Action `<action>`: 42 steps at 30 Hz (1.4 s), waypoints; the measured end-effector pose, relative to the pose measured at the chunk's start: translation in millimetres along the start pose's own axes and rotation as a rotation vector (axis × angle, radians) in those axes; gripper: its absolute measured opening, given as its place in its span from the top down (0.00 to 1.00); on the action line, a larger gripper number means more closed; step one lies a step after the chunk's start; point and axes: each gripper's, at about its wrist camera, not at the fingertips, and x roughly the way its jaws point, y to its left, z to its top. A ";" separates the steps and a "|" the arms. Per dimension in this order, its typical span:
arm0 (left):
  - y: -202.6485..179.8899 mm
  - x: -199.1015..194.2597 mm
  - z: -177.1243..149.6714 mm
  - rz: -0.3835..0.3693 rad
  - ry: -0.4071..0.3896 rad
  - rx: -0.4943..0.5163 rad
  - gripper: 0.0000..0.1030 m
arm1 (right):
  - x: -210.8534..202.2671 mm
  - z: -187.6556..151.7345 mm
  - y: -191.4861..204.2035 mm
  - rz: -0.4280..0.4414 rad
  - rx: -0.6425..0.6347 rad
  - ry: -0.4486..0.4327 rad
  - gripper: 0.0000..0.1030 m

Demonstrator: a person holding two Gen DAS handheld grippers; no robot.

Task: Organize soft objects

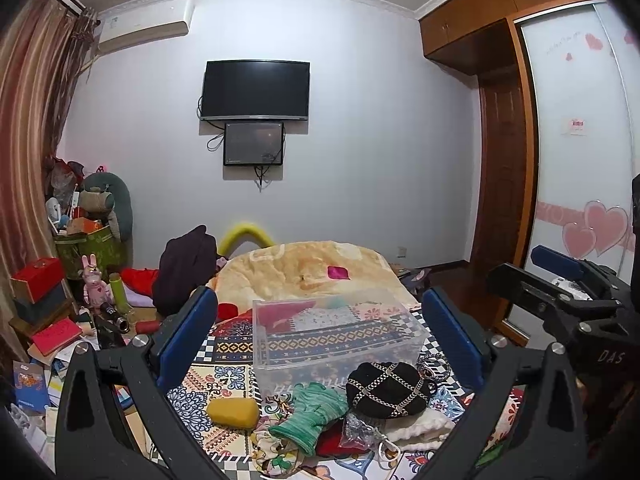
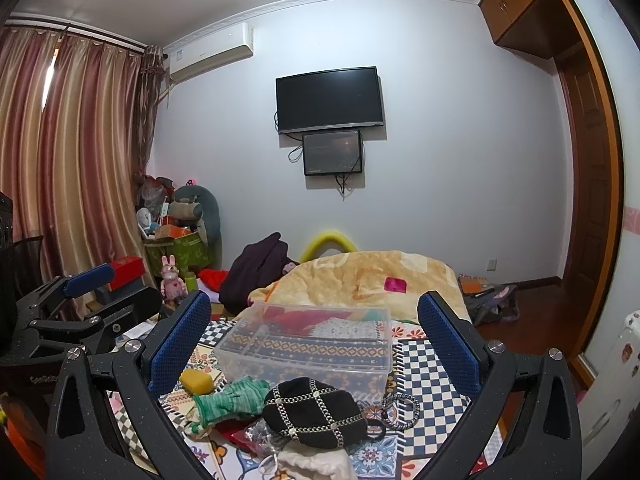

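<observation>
A clear plastic box stands on the patterned bed cover. In front of it lies a pile of soft things: a yellow sponge, a green knitted glove, a black hat with chain trim, hair ties, a white fluffy cloth and a red item. My left gripper is open and empty, held above the pile. My right gripper is open and empty, above the hat.
A beige blanket with a pink cloth lies behind the box. A dark garment hangs at the bed's left. Clutter, books and a green bin fill the left floor. A wardrobe stands right.
</observation>
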 end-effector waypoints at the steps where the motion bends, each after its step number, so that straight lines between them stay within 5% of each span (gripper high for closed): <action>1: -0.9 0.1 -0.6 0.002 -0.001 0.003 0.00 | -0.1 -0.3 -0.3 0.000 0.000 0.000 0.00; 42: 2.9 -1.7 1.5 -0.005 -0.011 -0.003 0.00 | -2.8 -1.5 -1.9 0.013 0.007 -0.003 0.00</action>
